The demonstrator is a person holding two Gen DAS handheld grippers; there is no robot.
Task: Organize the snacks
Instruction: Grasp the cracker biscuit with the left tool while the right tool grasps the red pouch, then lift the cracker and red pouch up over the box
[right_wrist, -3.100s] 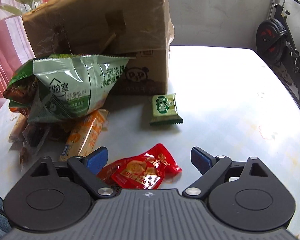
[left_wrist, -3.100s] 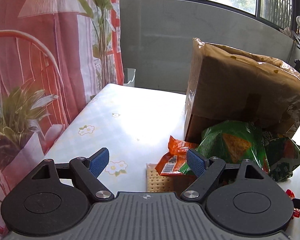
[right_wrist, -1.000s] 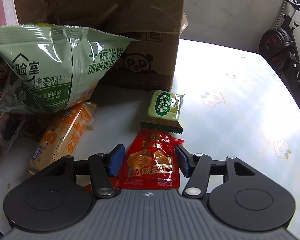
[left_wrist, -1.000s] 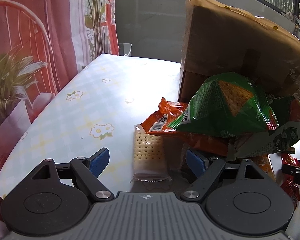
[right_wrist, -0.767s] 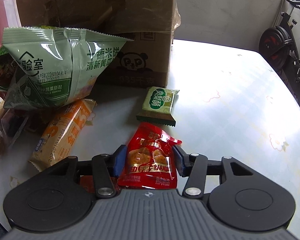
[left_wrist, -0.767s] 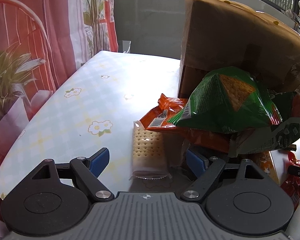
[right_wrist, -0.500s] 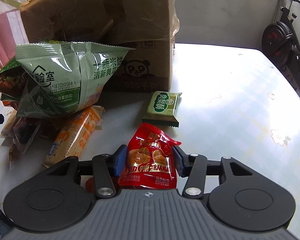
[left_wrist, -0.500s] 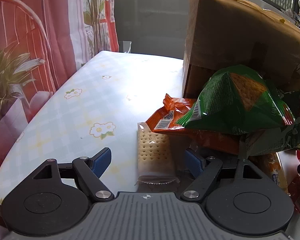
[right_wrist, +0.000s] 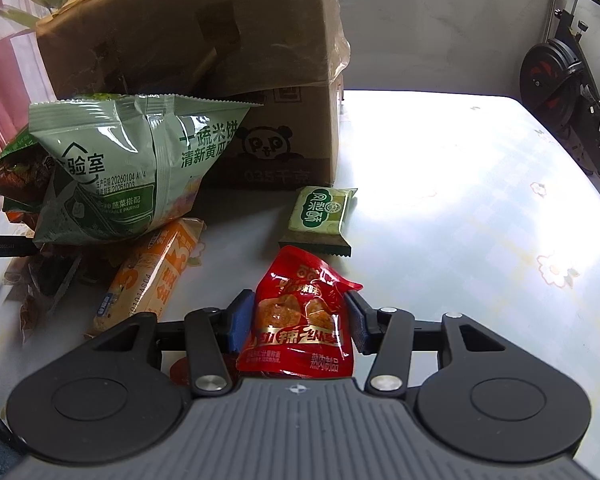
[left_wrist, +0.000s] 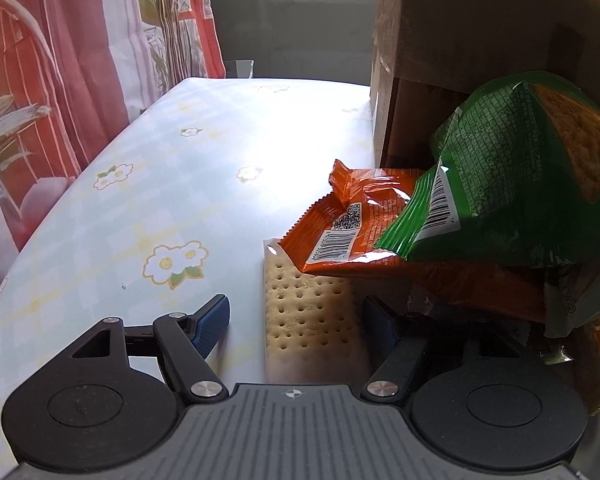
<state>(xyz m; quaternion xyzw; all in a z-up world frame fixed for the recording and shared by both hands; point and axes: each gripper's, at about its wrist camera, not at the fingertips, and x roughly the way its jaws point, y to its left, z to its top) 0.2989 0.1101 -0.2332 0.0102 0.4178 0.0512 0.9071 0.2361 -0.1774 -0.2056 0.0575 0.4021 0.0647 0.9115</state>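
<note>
A clear-wrapped cracker pack [left_wrist: 308, 312] lies flat on the flowered table [left_wrist: 160, 200], its far end under an orange packet [left_wrist: 352, 224]. My left gripper [left_wrist: 296, 320] straddles the cracker pack with its jaws closing. The left pad [left_wrist: 212, 320] still stands apart from the pack, and the right pad [left_wrist: 380, 320] sits close to its edge. In the right wrist view my right gripper [right_wrist: 299, 320] is shut on a red snack packet [right_wrist: 296, 300], with both pads pressing its sides.
A tall cardboard box [left_wrist: 480, 20] [right_wrist: 204, 40] stands behind the pile. Against it lie a dark green chip bag [left_wrist: 520, 168], a pale green bag [right_wrist: 128, 176], a long orange pack [right_wrist: 152, 280] and a small green packet [right_wrist: 320, 216]. A red curtain [left_wrist: 60, 80] hangs left; an exercise bike [right_wrist: 560, 80] stands right.
My left gripper has sunk and come forward over the cracker pack, and its jaws have narrowed around it. My right gripper closed on the red packet earlier and still grips it.
</note>
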